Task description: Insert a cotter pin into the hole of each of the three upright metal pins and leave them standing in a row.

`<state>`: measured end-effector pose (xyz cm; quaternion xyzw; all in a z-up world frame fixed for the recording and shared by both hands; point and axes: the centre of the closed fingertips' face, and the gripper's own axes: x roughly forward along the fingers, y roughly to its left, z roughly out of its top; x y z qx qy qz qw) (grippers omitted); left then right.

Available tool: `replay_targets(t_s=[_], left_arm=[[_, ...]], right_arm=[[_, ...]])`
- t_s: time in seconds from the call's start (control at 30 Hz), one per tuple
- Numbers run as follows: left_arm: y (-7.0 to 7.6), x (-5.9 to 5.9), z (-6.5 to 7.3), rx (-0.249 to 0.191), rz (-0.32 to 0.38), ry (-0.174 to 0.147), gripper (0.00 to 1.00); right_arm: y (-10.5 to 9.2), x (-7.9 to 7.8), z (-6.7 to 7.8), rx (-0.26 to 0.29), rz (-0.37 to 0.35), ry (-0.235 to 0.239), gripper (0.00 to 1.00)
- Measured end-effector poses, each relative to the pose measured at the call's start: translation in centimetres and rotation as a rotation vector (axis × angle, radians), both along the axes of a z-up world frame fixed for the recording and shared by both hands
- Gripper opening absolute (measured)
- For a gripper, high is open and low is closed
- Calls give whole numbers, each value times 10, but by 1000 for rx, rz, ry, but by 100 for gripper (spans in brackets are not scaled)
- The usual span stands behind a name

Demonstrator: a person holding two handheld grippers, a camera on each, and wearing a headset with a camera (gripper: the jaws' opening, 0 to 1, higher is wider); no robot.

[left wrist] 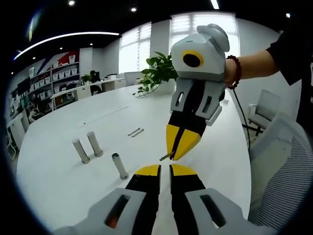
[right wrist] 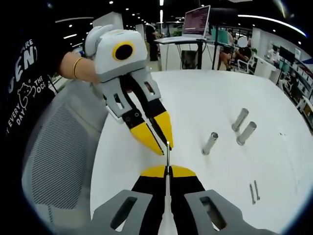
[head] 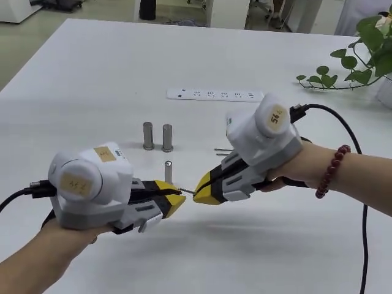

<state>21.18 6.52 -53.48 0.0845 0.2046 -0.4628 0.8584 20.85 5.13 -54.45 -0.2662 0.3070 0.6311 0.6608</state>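
Across the white table the two grippers meet tip to tip at the near edge, each held in one of the person's hands. A leafy plant stands at the far right corner.

The right gripper comes in from the right and slants down toward the left. Its yellow jaws are clamped on a cotter pin, which sticks straight out past the tips. The left gripper lies lower and points right. In its own view its jaws are drawn almost together, with a thin slit between them and nothing in it. The free end of the held pin reaches just to those tips, above the tabletop.

A white power strip lies flat farther back, well apart from the work.

Three metal pins stand upright. The back pair, the left one and the right one, stand close side by side. The front pin stands alone nearer the person, just behind the left gripper's jaws.

Two spare cotter pins lie flat on the table to the right of the back pair, partly hidden behind the right gripper's body.
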Motion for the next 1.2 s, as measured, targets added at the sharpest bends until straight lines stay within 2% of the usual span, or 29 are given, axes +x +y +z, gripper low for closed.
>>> replay_targets(t_s=[0.07, 0.17, 0.3, 0.37, 0.43, 0.57, 0.63, 0.83, 0.93, 1.2], left_arm=[[2, 2, -2, 2, 18, -1, 6], [1, 2, -2, -41, 28, 24, 4], [6, 9, -5, -22, 59, 1, 6], [9, 14, -6, -10, 78, -23, 8], [11, 18, -6, -12, 104, -35, 11], [15, 25, -6, -31, 146, -27, 11], [18, 28, -8, -14, 166, -30, 11], [25, 38, -11, -4, 228, -35, 16], [29, 45, -12, 2, 258, -44, 19], [29, 62, -22, 4, 316, -35, 21]], right_arm=[[-2, 4, 0, -9, -7, -9, 0], [-3, 10, 1, -21, -25, -15, 0], [-3, 16, 1, -48, -28, -29, 0], [-3, 20, -1, -63, -36, -28, 0], [-3, 24, -2, -73, -39, -32, 0], [-3, 29, -5, -101, -33, -37, 0], [-4, 30, -8, -106, -30, -39, 0], [-6, 39, -16, -135, -47, -33, 0], [-6, 42, -17, -134, -55, -28, 0], [-3, 52, -20, -139, -56, -32, 0]])
